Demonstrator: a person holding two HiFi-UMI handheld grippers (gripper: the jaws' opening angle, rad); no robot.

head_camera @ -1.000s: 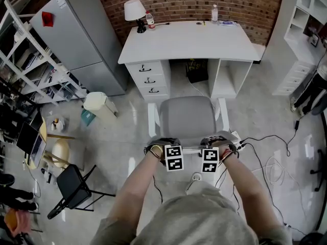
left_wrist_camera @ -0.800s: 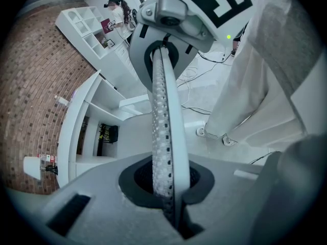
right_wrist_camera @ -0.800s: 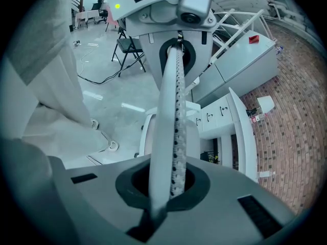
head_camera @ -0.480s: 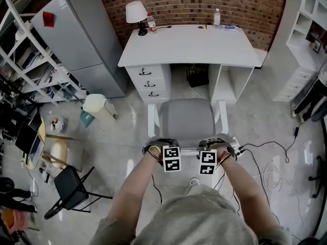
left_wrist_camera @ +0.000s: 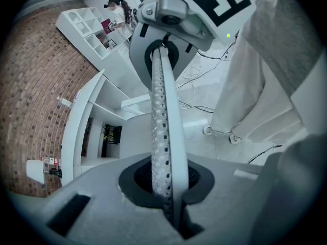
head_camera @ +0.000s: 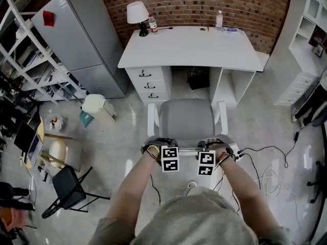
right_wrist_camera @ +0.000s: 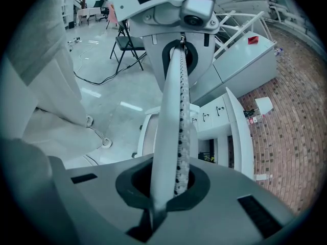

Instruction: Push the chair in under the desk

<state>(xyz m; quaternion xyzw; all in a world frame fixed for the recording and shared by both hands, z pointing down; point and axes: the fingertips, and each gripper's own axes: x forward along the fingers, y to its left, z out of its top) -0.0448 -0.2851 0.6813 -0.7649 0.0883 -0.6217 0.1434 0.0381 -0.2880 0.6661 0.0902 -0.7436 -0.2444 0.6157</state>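
A white-framed chair with a grey seat (head_camera: 185,117) faces the white desk (head_camera: 191,47), its seat front just short of the desk's knee gap. My left gripper (head_camera: 162,151) and right gripper (head_camera: 212,150) are side by side on the chair's top back rail. In the left gripper view the jaws (left_wrist_camera: 166,188) are shut on that white rail (left_wrist_camera: 164,131), which runs off to the right gripper (left_wrist_camera: 194,9). The right gripper view is alike: jaws (right_wrist_camera: 163,188) shut on the rail (right_wrist_camera: 176,131), and the desk (right_wrist_camera: 239,131) lies beyond.
A drawer stack (head_camera: 148,80) fills the desk's left side, and a black box (head_camera: 198,78) sits in the knee gap. A lamp (head_camera: 137,11) and bottle (head_camera: 218,18) stand on top. A white bin (head_camera: 97,105), black folding chair (head_camera: 69,185) and floor cables (head_camera: 265,154) flank the chair.
The chair and both grippers have moved a little toward the desk; the gap between seat and desk edge is smaller. Both grips are unchanged.
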